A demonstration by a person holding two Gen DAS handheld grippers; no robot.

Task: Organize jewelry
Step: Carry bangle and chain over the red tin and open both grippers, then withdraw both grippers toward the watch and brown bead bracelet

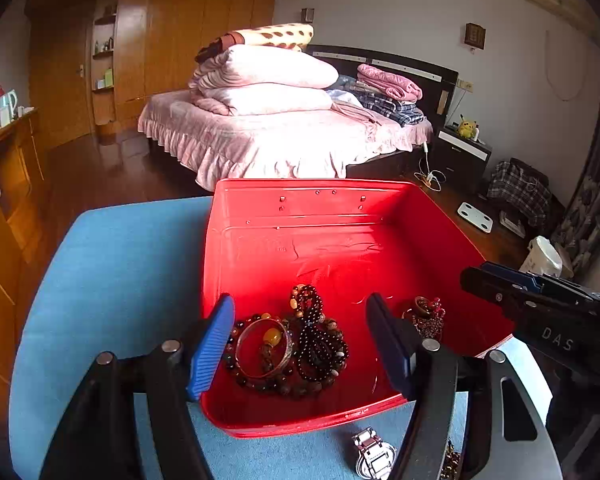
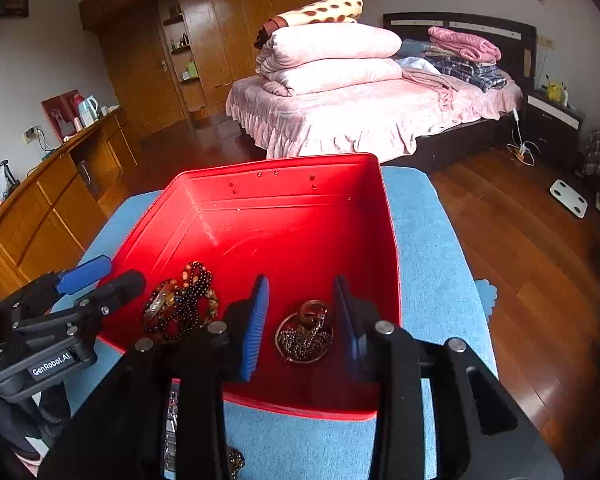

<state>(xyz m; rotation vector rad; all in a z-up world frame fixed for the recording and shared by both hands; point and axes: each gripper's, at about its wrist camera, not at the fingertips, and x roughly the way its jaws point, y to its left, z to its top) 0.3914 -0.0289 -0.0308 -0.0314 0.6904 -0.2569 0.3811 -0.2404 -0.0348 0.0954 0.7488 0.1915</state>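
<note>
Left wrist view: both grippers' jaws released over red bin (image 1: pixel 380 216), mid-sorting; next, grab silver watch (image 1: pixel 374 454) at 6 o'clock outside it.

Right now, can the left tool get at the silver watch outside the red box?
Probably yes. The silver watch lies uncovered on the blue cloth, just short of the red box rim, below the open left tool. Nothing blocks it, but the tool would need to pull back and dip.
</note>
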